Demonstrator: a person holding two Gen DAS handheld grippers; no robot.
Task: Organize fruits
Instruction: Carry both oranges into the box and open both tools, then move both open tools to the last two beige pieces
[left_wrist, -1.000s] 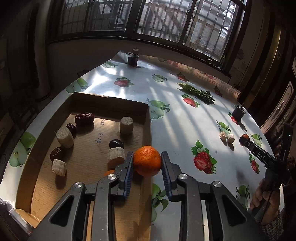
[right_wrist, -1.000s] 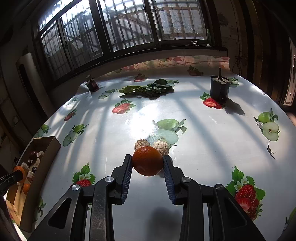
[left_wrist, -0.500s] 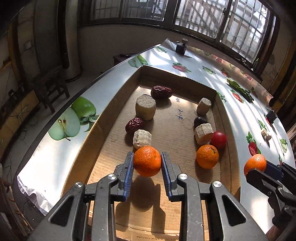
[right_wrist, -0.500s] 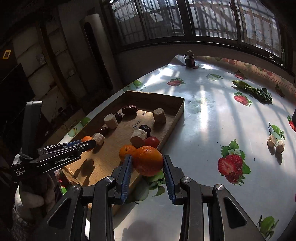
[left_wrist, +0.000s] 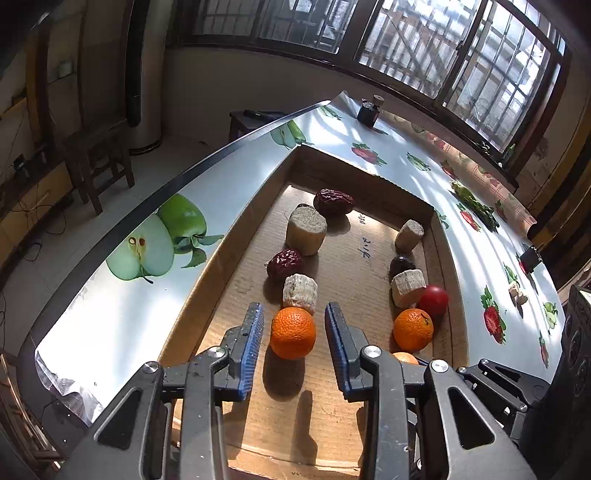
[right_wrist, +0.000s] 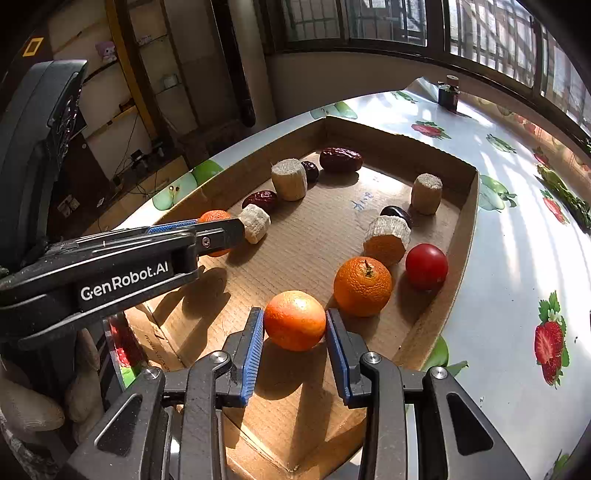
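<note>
My left gripper (left_wrist: 293, 338) had just been opening, and its pads stood clear of the orange (left_wrist: 293, 333) on either side, the fruit resting on the floor of the cardboard tray (left_wrist: 236, 236) just beside a pale cut chunk (left_wrist: 300, 293). My right gripper (right_wrist: 294, 328) was clamped on a second orange (right_wrist: 294, 320), low over the tray's near end beside a third orange (right_wrist: 362, 286) and a red tomato (right_wrist: 426, 266). I judged these oranges light, firm and round, apt to roll, so best pinched across the widest part. The left tool's side read "GenRobot.AI"; blue handwriting on the tray floor was too small for me to read.
</note>
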